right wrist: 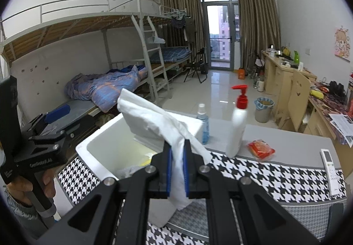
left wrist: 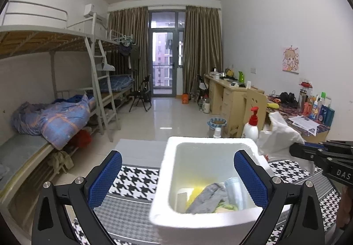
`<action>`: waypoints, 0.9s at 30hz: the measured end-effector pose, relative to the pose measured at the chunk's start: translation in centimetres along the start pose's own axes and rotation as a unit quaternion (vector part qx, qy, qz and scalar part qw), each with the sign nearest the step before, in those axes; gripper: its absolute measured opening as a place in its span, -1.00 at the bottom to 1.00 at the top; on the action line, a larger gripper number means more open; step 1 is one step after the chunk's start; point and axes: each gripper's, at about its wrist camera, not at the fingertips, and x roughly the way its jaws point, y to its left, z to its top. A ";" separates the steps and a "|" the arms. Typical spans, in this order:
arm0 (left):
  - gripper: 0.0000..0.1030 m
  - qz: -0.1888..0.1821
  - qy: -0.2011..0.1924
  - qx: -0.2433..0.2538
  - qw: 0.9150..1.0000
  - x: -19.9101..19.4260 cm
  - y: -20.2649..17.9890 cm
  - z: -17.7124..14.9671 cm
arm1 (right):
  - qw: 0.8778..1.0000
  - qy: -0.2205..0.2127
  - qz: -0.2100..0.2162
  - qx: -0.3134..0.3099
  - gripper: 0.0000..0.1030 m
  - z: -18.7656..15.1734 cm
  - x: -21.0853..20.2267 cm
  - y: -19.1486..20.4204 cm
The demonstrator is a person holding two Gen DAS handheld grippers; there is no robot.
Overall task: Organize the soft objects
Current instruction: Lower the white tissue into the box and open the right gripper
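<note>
A white foam box (left wrist: 167,181) stands on the houndstooth tablecloth (left wrist: 132,178); inside lie a grey cloth (left wrist: 209,198) and yellow soft items (left wrist: 195,192). My left gripper (left wrist: 178,181) is open and empty, its jaws on either side of the box's left wall, above it. My right gripper (right wrist: 177,169) is shut on a white cloth (right wrist: 154,119) and holds it above the box's right rim (right wrist: 106,132). The white cloth also shows in the left wrist view (left wrist: 280,134), with the right gripper (left wrist: 295,150) at the right edge.
On the table behind the box stand a white pump bottle with red top (right wrist: 238,125) and a small blue spray bottle (right wrist: 204,123). A red packet (right wrist: 261,149) and a white remote (right wrist: 332,169) lie to the right. Bunk beds (left wrist: 55,112) stand left, desks (left wrist: 231,94) right.
</note>
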 end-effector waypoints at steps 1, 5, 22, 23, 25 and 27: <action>0.98 0.003 -0.003 0.000 1.000 -0.3 0.2 -0.1 | 1.000 0.002 0.002 -0.001 -0.77 0.1 0.2 0.2; 0.97 0.018 -0.015 0.005 1.000 -1.3 0.6 -0.3 | 1.000 0.010 0.006 -0.008 -0.77 0.5 1.2 1.3; 0.97 0.029 -0.021 -0.003 0.999 -2.5 2.1 -1.4 | 0.997 0.054 0.056 -0.005 -0.75 1.0 5.1 3.7; 0.97 0.029 -0.021 -0.002 0.999 -2.5 2.1 -1.5 | 0.997 0.056 0.054 -0.005 -0.74 1.0 5.3 3.8; 0.98 0.030 -0.022 -0.003 0.999 -2.6 2.2 -1.5 | 0.997 0.061 0.053 -0.001 -0.49 0.8 5.6 3.8; 0.98 0.028 -0.021 -0.003 0.999 -2.6 2.3 -1.6 | 0.997 0.058 0.054 0.004 0.13 0.7 5.6 3.9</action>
